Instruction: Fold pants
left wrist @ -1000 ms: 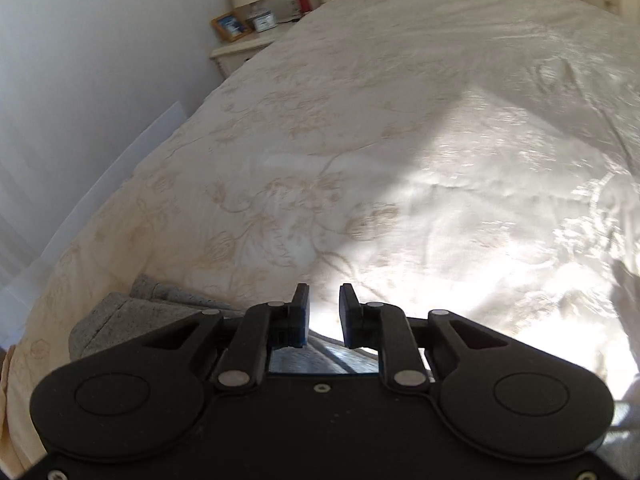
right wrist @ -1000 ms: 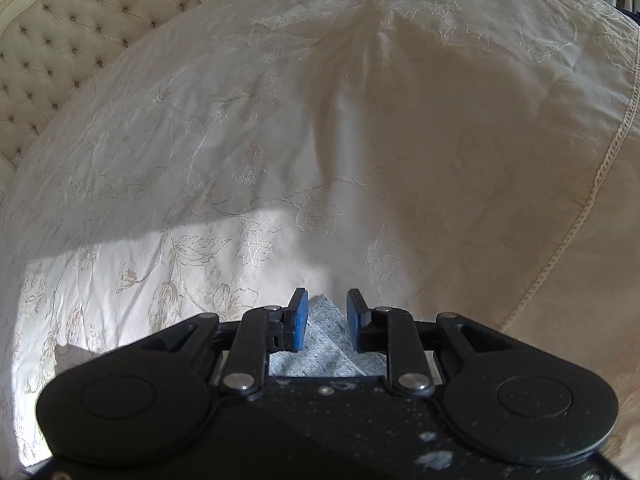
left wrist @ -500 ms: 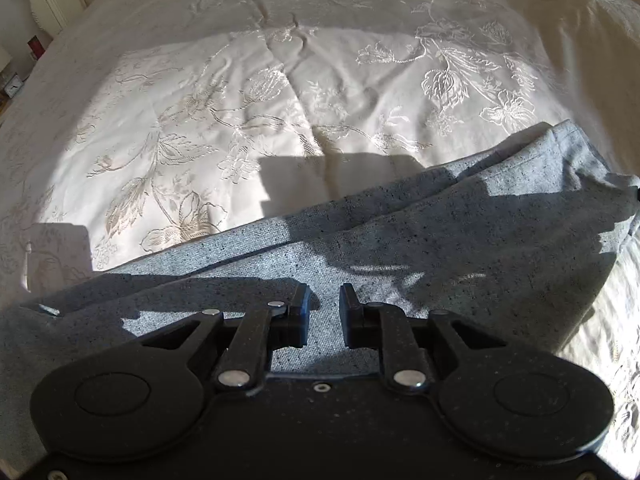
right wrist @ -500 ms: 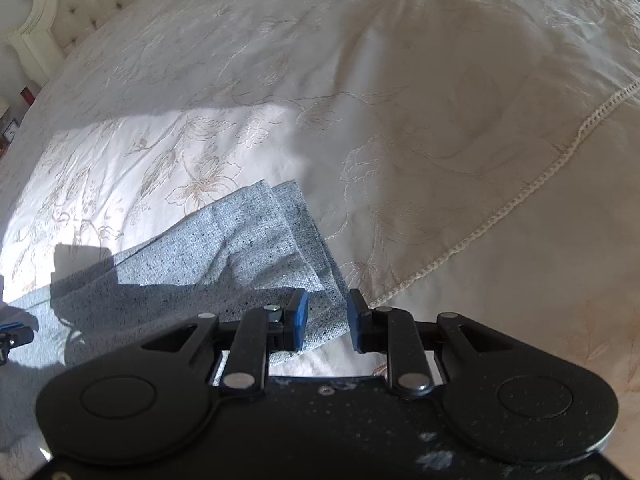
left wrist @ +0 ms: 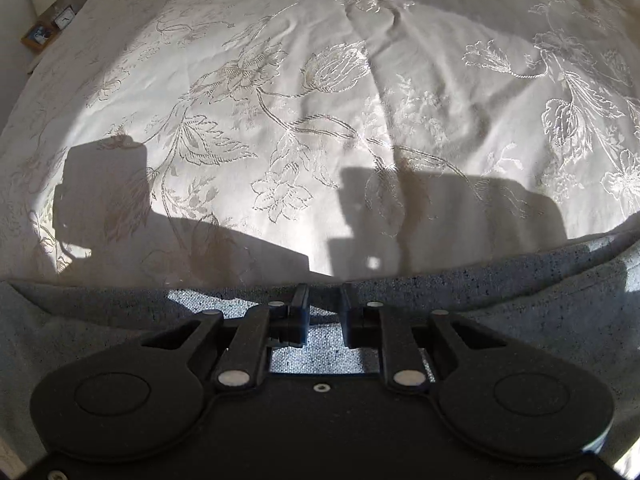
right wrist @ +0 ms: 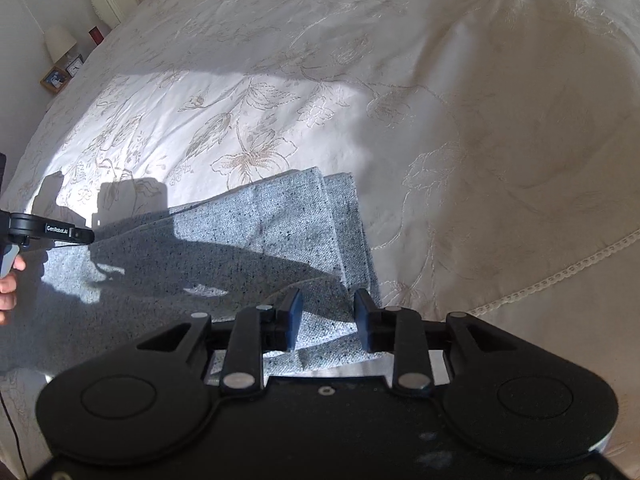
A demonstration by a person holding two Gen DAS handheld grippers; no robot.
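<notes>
Right wrist view: bed [right wrist: 440, 80] with cream embroidered cover, sunlit patch at centre. Grey pants [right wrist: 248, 240] lie flat on it, leg ends stacked near right tool [right wrist: 327, 316] — jaws just widened, spread, fabric between but not pinched. Left tool [left wrist: 323, 312] — narrow gap, pants edge between; grip uncertain.

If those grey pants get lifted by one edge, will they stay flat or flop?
Probably flop: the pants lie in soft folded layers that follow the bedspread. The speckled weave looks fairly thick, so likely some weight and little slip. The unheld part would likely sag.
</notes>
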